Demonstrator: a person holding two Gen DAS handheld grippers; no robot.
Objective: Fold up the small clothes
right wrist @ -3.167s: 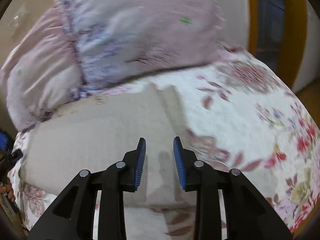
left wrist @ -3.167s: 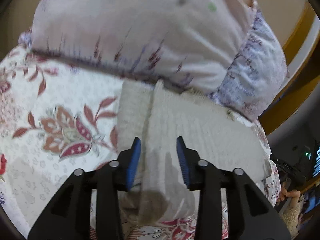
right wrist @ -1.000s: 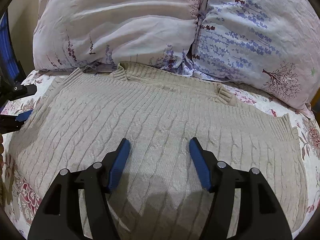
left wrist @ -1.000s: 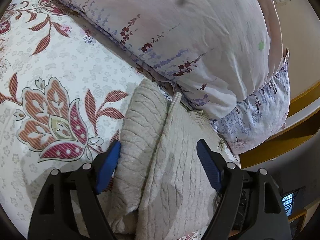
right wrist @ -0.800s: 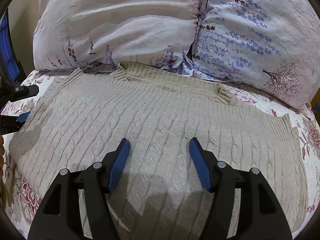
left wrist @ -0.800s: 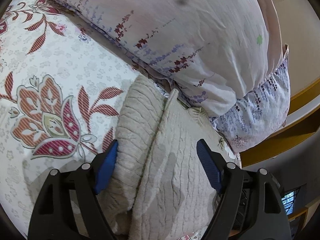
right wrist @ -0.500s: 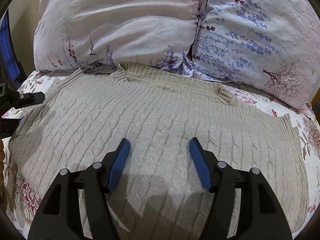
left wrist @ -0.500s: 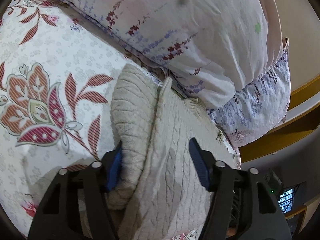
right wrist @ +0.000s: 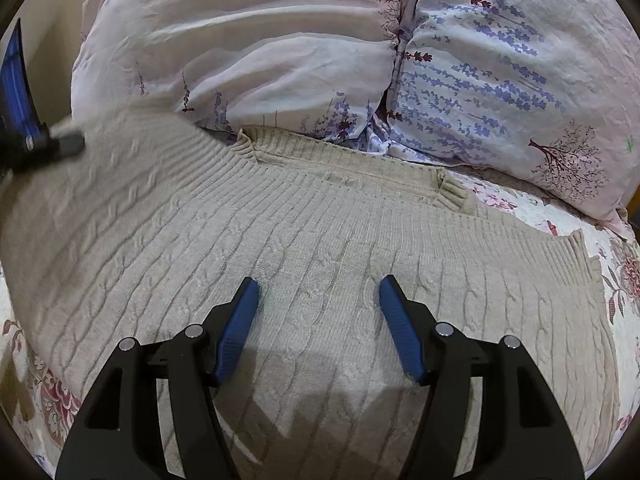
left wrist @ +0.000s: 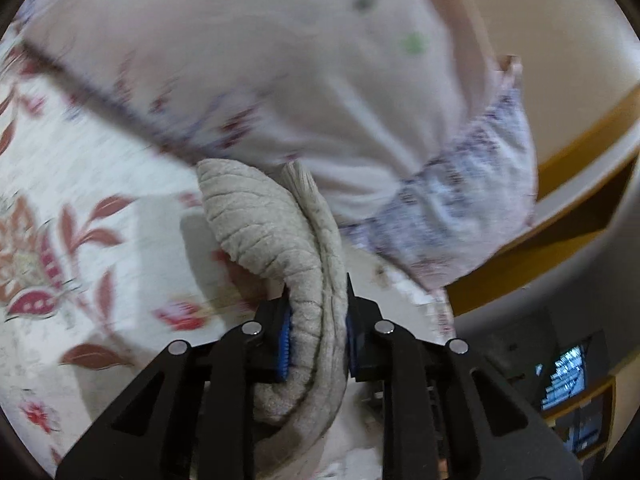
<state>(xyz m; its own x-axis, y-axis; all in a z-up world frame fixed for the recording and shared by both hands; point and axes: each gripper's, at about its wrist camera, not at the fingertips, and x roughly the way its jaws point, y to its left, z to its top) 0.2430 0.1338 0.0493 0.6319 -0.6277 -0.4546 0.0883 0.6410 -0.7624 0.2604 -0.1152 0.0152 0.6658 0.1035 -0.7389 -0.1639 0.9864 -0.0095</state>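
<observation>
A beige cable-knit sweater [right wrist: 304,240] lies spread on the floral bedspread, its ribbed collar toward the pillows. My left gripper [left wrist: 316,328] is shut on the sweater's folded left edge [left wrist: 280,236] and holds it lifted off the bed. It also shows in the right wrist view [right wrist: 24,120] at the far left, where the sweater edge rises toward it. My right gripper [right wrist: 318,320] is open and empty, its jaws wide apart low over the sweater's middle.
Two large floral pillows [right wrist: 256,48] [right wrist: 520,60] lie against the sweater's far edge. The floral bedspread [left wrist: 80,184] extends to the left. A wooden bed frame [left wrist: 576,168] and a lit screen [left wrist: 568,372] lie to the right.
My left gripper has closed on the sweater's folded edge and lifted it; the edge now rises at the left of the right wrist view. My right gripper has stayed still and open.
</observation>
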